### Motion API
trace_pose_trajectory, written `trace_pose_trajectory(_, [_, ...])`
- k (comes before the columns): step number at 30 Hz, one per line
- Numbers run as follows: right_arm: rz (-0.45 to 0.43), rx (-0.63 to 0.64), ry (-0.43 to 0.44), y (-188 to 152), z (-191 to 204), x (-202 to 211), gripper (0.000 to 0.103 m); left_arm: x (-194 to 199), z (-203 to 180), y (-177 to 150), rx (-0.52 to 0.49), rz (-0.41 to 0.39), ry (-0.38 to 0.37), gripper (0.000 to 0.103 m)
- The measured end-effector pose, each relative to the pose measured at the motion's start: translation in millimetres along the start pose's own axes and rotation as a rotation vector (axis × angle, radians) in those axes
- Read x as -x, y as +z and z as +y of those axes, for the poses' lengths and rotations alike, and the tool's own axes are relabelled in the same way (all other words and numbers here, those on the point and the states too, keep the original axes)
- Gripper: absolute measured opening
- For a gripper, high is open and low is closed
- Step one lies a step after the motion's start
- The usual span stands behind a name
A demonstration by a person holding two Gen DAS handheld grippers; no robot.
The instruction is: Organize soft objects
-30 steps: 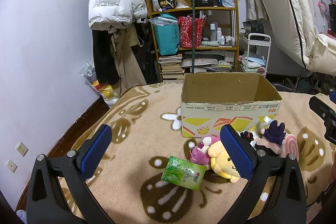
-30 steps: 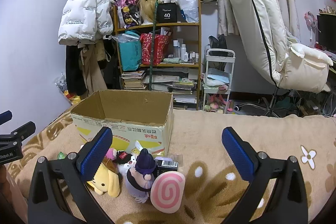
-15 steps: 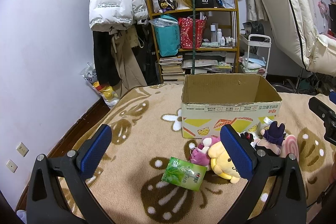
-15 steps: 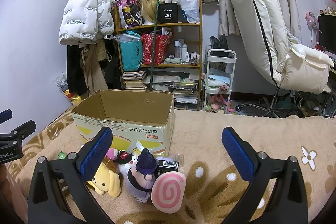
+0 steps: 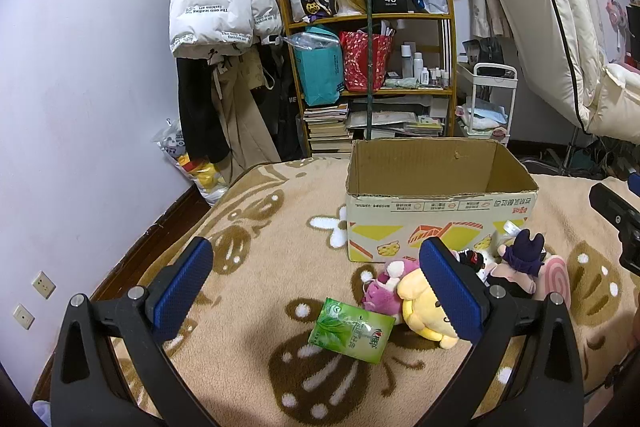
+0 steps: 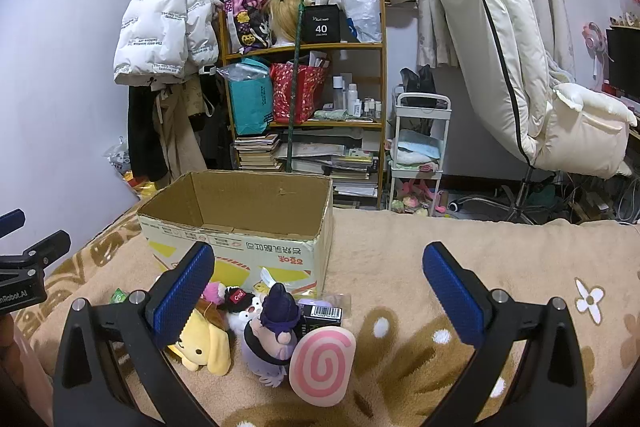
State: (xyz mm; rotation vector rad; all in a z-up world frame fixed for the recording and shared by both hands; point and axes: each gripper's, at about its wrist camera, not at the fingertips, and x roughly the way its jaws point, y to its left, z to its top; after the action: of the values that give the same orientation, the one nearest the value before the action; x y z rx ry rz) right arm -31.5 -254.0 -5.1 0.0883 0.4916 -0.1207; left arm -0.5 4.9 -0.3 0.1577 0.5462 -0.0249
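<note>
Meanwhile, both grippers hover wide and empty over the blanket (image 5: 248,267): the plush pile (image 6: 256,331) lies against the cardboard box's (image 6: 256,251) front wall, just inside the right gripper's (image 6: 320,291) left finger, rightward of the left gripper (image 5: 320,283), making the right nearer.

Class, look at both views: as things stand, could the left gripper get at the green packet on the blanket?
Probably yes. The left gripper is open and the green packet lies flat just ahead between its fingers, nothing on top; the yellow plush only sits beside it.
</note>
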Motion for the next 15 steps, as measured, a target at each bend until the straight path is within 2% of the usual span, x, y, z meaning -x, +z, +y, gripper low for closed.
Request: trace_pose_trajectory(15, [0.001, 0.007, 0.002, -0.5, 1.4, -0.3, 0.103, -1.0, -0.7, -1.2, -0.003, 0.002, 0.0, 0.102])
